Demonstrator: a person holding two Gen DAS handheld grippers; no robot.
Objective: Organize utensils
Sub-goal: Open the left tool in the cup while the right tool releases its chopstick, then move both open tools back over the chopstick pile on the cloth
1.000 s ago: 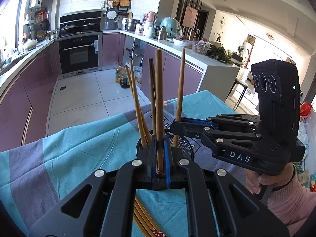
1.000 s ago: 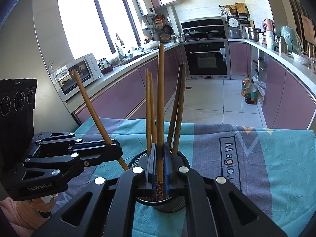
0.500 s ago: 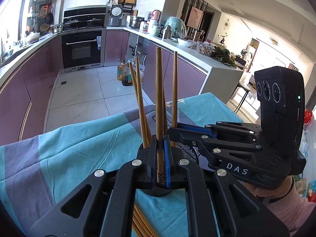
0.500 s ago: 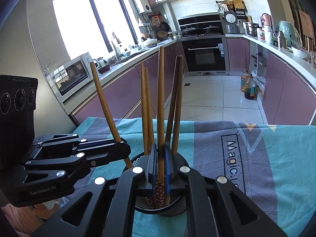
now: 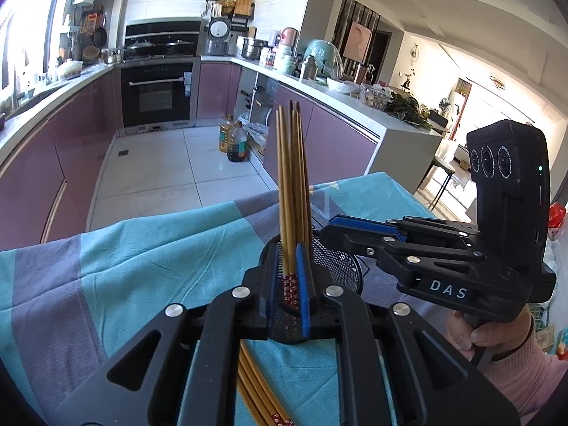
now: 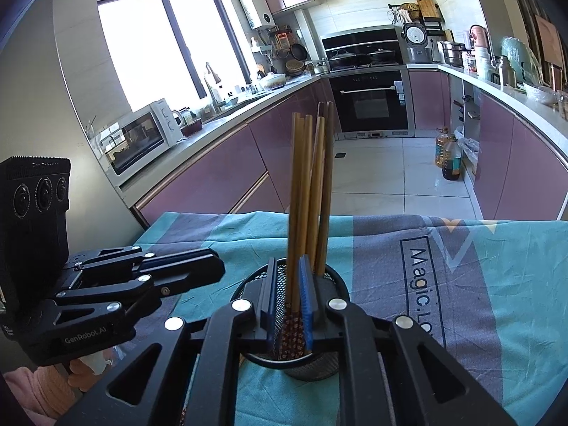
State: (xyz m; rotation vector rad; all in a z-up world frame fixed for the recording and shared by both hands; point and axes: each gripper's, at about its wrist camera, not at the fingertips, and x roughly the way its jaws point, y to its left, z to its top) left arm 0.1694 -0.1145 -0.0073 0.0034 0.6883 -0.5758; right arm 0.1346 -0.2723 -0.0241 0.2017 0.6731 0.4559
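Several wooden chopsticks (image 5: pixel 291 177) stand bunched upright in a black mesh holder (image 5: pixel 337 266) on the teal and grey tablecloth (image 5: pixel 142 266). My left gripper (image 5: pixel 288 248) sits over the holder's near rim. Its jaws are opening, and a chopstick with a red patterned end stands loosely between the blue pads. My right gripper (image 6: pixel 287 261) hovers over the same holder (image 6: pixel 312 369) from the other side. Its jaws are opening too, with chopsticks (image 6: pixel 309 177) standing free in the gap. Each gripper shows in the other's view: right gripper (image 5: pixel 330 227), left gripper (image 6: pixel 218 269).
More loose chopsticks (image 5: pixel 255 390) lie on the cloth under my left gripper. A hand in a pink sleeve (image 5: pixel 511 365) holds the right gripper. Kitchen counters, an oven (image 6: pixel 369 103) and oil bottles (image 6: pixel 449 158) on the floor lie beyond the table's far edge.
Both pairs of jaws have parted slightly. The chopsticks they gripped have slid down into the holder, and the spread sticks now stand bunched together.
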